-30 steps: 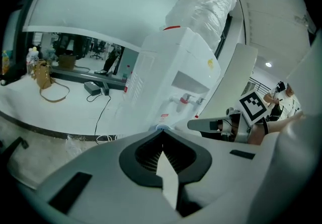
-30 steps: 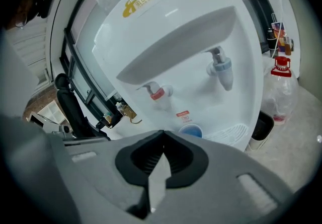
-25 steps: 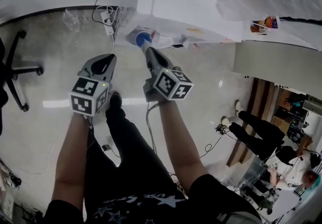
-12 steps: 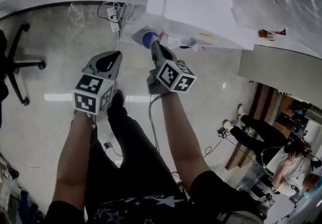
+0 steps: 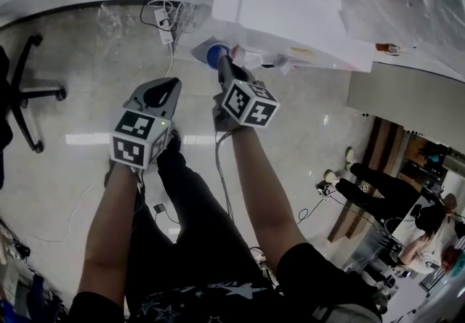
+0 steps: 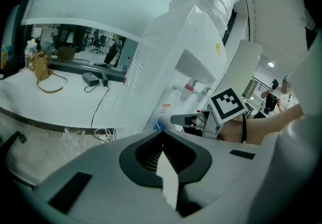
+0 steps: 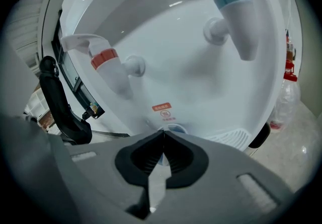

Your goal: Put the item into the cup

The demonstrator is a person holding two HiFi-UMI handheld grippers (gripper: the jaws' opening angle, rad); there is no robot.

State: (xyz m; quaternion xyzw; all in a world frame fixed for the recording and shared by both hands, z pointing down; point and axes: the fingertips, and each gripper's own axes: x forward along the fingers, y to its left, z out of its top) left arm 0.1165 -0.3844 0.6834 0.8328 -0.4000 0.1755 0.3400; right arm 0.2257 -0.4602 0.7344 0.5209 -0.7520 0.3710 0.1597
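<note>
My right gripper [image 7: 162,133] has its jaws pinched on the wall of the blue-and-white cup [image 5: 213,56], which sits against the front of the white water dispenser [image 7: 191,72] — lower than the red tap [image 7: 106,62] and the blue tap [image 7: 235,6], near the drip grille [image 7: 235,137]. My left gripper [image 6: 162,135] hangs beside it over the pale floor [image 5: 80,89], jaws pressed together with nothing between them — apart from the cup.
</note>
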